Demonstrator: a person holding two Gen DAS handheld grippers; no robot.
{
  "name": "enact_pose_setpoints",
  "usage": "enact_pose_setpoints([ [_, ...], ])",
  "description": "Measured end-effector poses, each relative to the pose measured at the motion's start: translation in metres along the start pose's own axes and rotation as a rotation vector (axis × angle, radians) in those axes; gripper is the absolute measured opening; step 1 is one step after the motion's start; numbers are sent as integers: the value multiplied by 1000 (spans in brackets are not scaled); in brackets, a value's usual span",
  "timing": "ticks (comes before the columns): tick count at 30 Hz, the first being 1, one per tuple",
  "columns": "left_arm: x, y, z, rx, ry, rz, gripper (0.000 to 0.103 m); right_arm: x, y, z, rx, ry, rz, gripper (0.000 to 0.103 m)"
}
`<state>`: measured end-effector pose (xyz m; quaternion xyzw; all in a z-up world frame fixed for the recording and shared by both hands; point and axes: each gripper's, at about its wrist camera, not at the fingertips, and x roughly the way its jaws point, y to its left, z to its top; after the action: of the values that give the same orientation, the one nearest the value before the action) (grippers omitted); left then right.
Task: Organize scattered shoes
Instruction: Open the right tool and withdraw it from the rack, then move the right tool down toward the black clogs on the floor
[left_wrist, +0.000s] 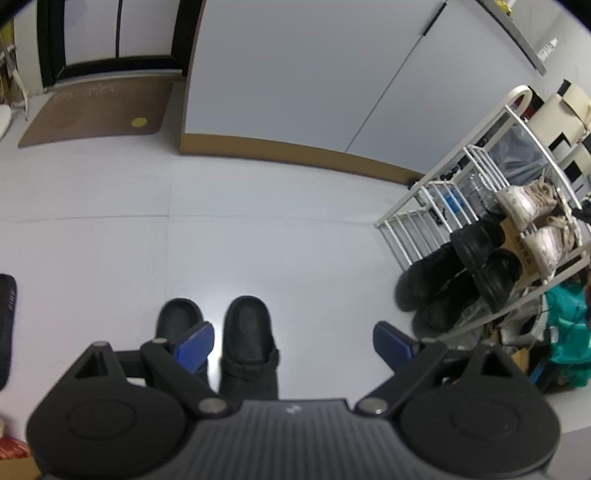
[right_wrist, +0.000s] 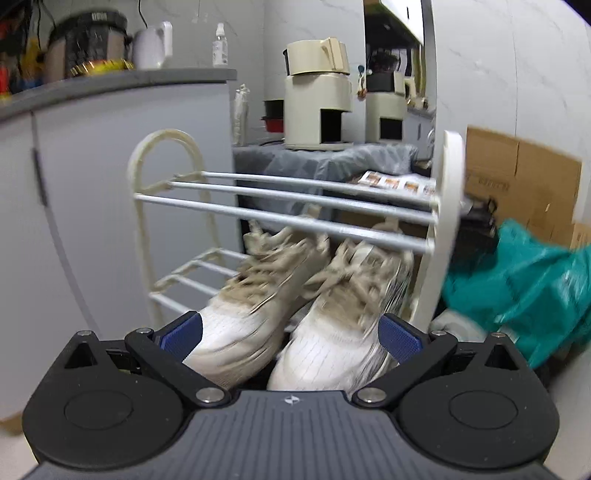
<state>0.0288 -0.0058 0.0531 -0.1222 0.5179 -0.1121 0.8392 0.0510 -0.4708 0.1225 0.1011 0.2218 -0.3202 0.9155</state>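
Two black slippers lie side by side on the pale floor in the left wrist view, the left slipper (left_wrist: 176, 316) partly behind a blue pad, the right slipper (left_wrist: 248, 334) between the fingers. My left gripper (left_wrist: 293, 343) hovers open above them. In the right wrist view a pair of white-and-beige sneakers, the left sneaker (right_wrist: 251, 302) and the right sneaker (right_wrist: 343, 317), rests on the white shoe rack (right_wrist: 439, 236) under its top bars. My right gripper (right_wrist: 291, 334) is open, its pads flanking both toes. That view is blurred.
The shoe rack (left_wrist: 417, 206) stands at the right by grey cabinet doors, holding sneakers (left_wrist: 524, 206) and black shoes (left_wrist: 480, 251), with black shoes (left_wrist: 424, 280) at its foot. A teal bag (right_wrist: 524, 280) and cardboard box (right_wrist: 517, 173) sit beside it. A brown doormat (left_wrist: 96, 110) lies far left.
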Motion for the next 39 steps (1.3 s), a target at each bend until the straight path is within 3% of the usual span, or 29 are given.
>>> enact_pose_setpoints([
  [7,-9,3,-4,-1,-4,-10,94,-60,-3,-35,59,12,165,103],
  [13,-12,-2,-5,17,-13,-5,94,-103,2,-66,16,-1,177,103],
  [20,-8,0,-13,16,6,34,94,-138,31,-106,-36,198,347,103],
  [26,-16,-4,-21,60,-5,71,94,-171,49,-120,-141,245,519,103],
  [29,-22,-6,-22,72,-1,113,94,-182,55,-120,-198,237,563,103],
  [34,-78,-2,-7,11,-55,161,94,-172,66,-109,-208,396,672,103],
  [39,-133,2,8,-50,-109,208,94,-176,68,-107,-249,416,739,103],
])
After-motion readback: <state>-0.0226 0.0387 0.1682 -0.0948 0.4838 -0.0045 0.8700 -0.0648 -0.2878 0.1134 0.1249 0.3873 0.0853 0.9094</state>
